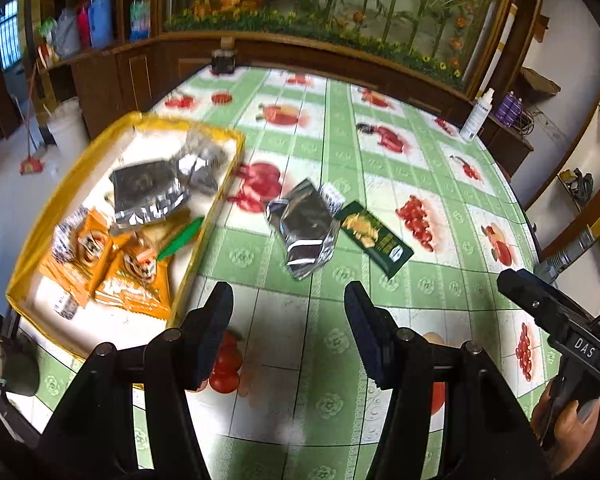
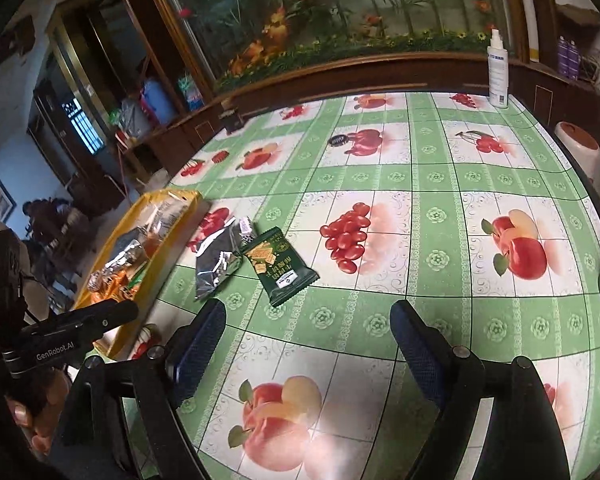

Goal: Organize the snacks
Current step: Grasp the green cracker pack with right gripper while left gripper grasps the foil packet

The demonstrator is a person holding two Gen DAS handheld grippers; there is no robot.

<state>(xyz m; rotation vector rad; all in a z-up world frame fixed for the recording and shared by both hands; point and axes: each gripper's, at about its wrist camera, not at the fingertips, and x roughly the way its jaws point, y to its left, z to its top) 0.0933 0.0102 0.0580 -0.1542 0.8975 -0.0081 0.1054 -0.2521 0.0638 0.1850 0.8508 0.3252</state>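
A yellow tray (image 1: 216,196) lies at the table's left and holds silver and orange snack packets (image 1: 148,194). It also shows in the right wrist view (image 2: 138,284). On the tablecloth right of it lie a silver packet (image 1: 304,228) (image 2: 216,264) and a dark green cracker packet (image 1: 376,236) (image 2: 280,268), side by side. My left gripper (image 1: 288,300) is open and empty, hovering just short of the silver packet. My right gripper (image 2: 308,316) is open and empty, a little short of the green packet. The right gripper (image 1: 540,304) shows at the left view's right edge.
The table has a green fruit-print cloth (image 2: 432,256). A white spray bottle (image 2: 498,72) (image 1: 476,116) stands at the far right edge. A dark small jar (image 1: 223,60) stands at the far edge. A wooden cabinet with a floral panel runs behind the table.
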